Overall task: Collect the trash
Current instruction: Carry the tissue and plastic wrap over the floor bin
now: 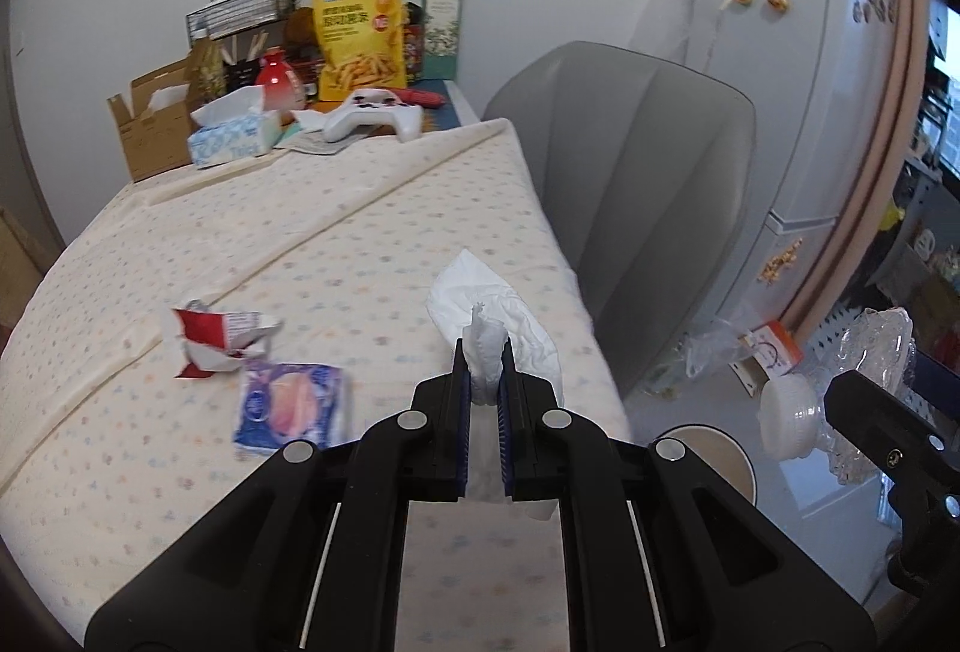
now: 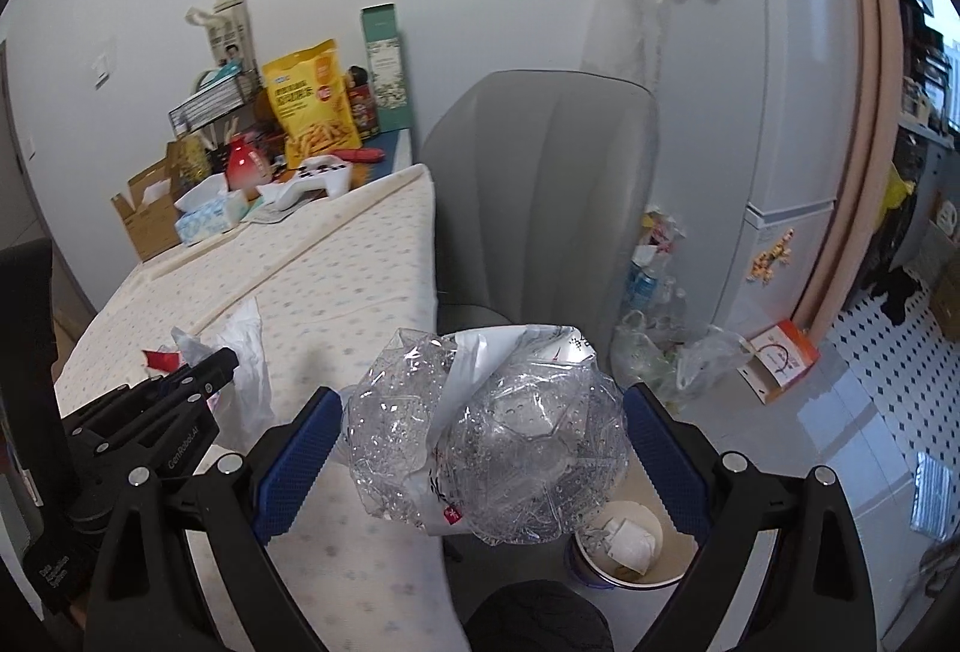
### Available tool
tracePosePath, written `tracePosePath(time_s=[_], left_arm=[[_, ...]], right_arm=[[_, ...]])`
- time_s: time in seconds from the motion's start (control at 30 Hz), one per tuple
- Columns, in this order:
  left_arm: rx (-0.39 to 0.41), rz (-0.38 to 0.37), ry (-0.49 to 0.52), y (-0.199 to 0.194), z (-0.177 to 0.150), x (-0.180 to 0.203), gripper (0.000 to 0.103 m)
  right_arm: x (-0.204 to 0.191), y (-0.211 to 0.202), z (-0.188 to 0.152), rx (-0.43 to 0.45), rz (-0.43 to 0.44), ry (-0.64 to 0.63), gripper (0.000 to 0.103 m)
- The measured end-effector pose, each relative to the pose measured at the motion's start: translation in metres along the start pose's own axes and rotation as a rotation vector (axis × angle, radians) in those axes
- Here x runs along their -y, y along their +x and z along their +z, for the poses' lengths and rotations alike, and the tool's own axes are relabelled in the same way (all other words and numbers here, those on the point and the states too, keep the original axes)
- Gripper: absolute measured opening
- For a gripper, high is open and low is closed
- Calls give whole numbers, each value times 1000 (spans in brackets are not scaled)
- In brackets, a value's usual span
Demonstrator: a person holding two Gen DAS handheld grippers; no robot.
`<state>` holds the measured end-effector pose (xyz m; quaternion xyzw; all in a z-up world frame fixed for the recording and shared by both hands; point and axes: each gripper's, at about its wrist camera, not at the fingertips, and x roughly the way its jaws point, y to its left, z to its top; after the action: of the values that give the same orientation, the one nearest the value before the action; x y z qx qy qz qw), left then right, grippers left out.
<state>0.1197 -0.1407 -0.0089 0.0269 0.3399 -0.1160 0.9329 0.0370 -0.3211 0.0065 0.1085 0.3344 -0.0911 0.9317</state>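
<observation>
Tissue (image 1: 483, 352) between left tongs (image 1: 483, 370)

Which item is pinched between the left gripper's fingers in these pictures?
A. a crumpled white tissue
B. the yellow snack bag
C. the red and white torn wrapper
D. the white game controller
A: in the left wrist view the left gripper is shut on the crumpled white tissue, while the wrapper, game controller and snack bag lie apart on the table.
</observation>
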Motion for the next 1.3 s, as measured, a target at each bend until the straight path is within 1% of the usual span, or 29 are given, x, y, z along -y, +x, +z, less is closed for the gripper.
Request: tracePosePath(time_s=[0.27, 0.5, 0.9, 1.03, 1.1, 1.3], left_arm=[[-15, -34, 74, 12, 3, 60, 8], [-44, -62, 136, 27, -2, 104, 8], [-124, -143, 251, 74, -15, 190, 8], [-152, -141, 273, 92, -18, 203, 8], [-161, -135, 278, 99, -19, 206, 8], [-191, -112, 283, 120, -20, 205, 8]], right_arm=[[60, 6, -2, -4, -42, 80, 92], [111, 15, -14, -23, -83, 162, 92], [204, 42, -39, -89, -173, 294, 92], [225, 63, -45, -120, -177, 330, 92], [228, 75, -47, -136, -171, 339, 92], [237, 111, -53, -182, -113, 380, 95]])
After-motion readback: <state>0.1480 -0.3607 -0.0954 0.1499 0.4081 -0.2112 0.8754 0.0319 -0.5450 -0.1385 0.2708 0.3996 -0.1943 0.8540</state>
